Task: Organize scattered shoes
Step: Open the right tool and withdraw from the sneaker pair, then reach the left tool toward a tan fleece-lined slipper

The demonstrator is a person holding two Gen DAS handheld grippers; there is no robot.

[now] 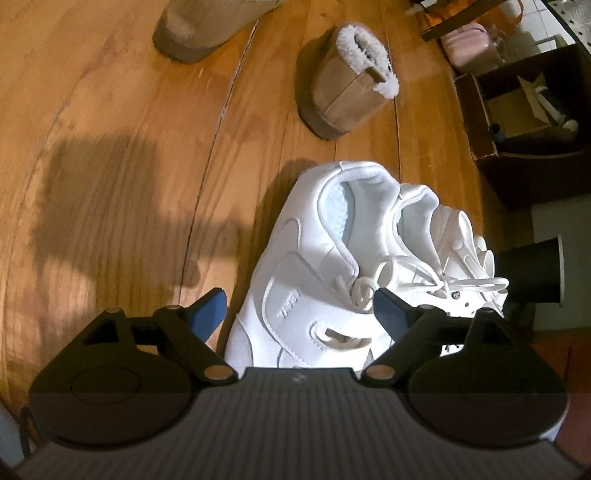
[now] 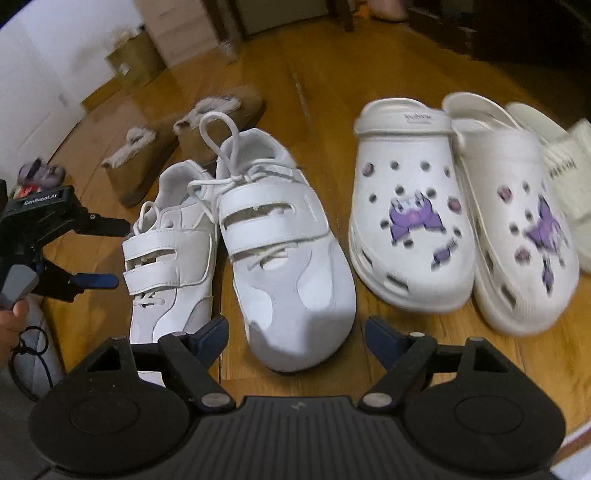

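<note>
Two white sneakers (image 2: 284, 258) (image 2: 170, 251) stand side by side on the wooden floor, toes toward the right wrist camera. My right gripper (image 2: 295, 332) is open just in front of the larger sneaker's toe, not touching it. My left gripper (image 1: 299, 310) is open at the side of the nearer white sneaker (image 1: 306, 266); it also shows in the right wrist view (image 2: 110, 254) left of the smaller sneaker. Two white clogs (image 2: 410, 214) (image 2: 517, 229) with purple charms stand in a row to the right. Two tan fleece-lined boots (image 1: 351, 88) (image 1: 207, 29) lie farther off.
A cream slipper (image 2: 569, 184) lies right of the clogs. An open brown cardboard box (image 1: 524, 122) and a pink container (image 1: 469, 44) stand at the right in the left wrist view. Cardboard boxes (image 2: 136, 59) stand by the white wall.
</note>
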